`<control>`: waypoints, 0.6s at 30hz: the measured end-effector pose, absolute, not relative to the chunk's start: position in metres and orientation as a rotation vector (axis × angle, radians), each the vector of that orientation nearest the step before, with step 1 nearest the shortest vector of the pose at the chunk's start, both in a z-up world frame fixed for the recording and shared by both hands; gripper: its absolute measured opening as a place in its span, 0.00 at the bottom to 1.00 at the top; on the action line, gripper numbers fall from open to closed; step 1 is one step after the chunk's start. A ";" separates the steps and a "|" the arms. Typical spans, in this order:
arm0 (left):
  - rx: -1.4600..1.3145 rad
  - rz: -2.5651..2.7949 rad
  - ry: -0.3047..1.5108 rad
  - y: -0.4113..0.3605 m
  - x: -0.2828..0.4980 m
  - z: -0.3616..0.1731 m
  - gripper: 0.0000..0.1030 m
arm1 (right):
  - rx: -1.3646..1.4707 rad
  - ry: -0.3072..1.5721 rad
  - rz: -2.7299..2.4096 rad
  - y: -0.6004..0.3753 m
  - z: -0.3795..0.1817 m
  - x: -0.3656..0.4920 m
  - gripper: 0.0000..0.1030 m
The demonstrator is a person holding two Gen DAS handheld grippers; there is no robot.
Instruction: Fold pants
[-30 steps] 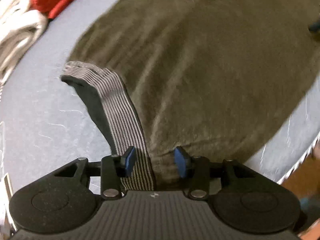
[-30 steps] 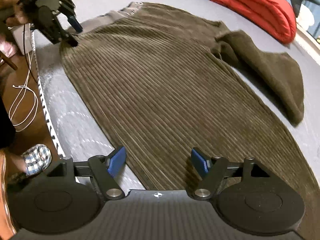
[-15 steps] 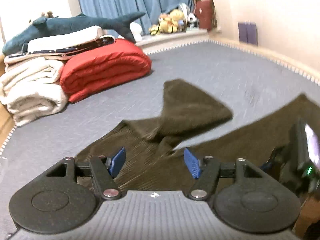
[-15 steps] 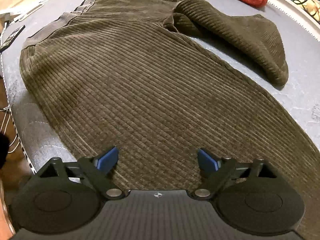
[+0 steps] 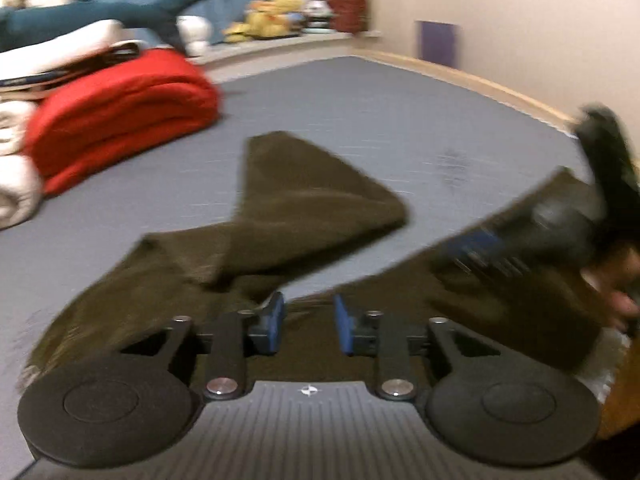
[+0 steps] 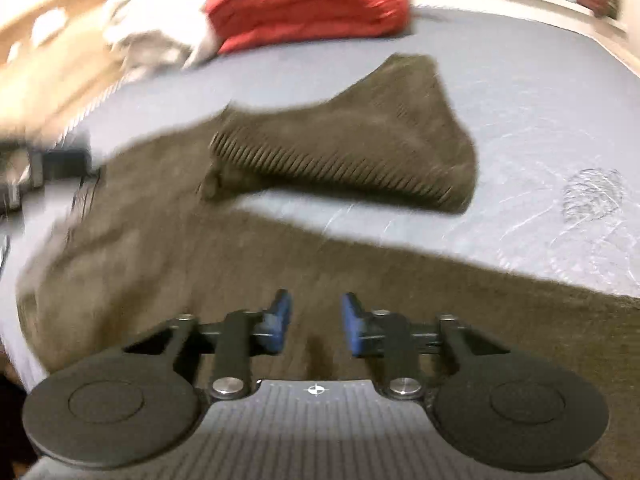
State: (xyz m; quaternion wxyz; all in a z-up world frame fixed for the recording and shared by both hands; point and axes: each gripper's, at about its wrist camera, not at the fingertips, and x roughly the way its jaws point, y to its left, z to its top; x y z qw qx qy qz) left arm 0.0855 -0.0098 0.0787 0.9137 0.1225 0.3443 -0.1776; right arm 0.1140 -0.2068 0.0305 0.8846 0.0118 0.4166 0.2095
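The dark olive-brown corduroy pants (image 6: 200, 248) lie spread on the grey-blue mattress (image 6: 520, 100) of a bed, one leg folded back in a wedge (image 5: 316, 196) away from the other. The left gripper (image 5: 308, 326) and the right gripper (image 6: 316, 320) each hang over the cloth with blue-padded jaws closing, a narrow gap between them and nothing pinched that the blurred frames show. Beyond lie a folded red blanket (image 5: 120, 120), cream bedding (image 6: 156, 36) and a blue plush shark (image 5: 100, 14).

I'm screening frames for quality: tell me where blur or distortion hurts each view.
Left wrist view: right gripper smeared by motion, pants soft, fisheye bends the wall line. Right wrist view: left edge streaked, red blanket blurred; corduroy ribs stay readable.
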 end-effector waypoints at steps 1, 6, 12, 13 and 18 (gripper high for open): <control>0.251 -0.383 0.709 -0.010 0.086 0.079 0.19 | 0.034 0.850 0.421 -0.207 0.033 0.119 0.26; 0.265 -0.420 0.714 -0.004 0.091 0.082 0.19 | 0.161 0.790 0.260 -0.228 0.039 0.149 0.27; 0.245 -0.317 0.783 0.025 0.104 0.069 0.31 | 0.263 0.778 0.179 -0.245 0.036 0.185 0.40; 0.236 -0.294 0.799 0.031 0.107 0.066 0.33 | 0.281 0.767 0.164 -0.248 0.036 0.192 0.43; 0.205 -0.258 0.838 0.053 0.108 0.067 0.33 | 0.350 0.722 0.071 -0.259 0.027 0.225 0.55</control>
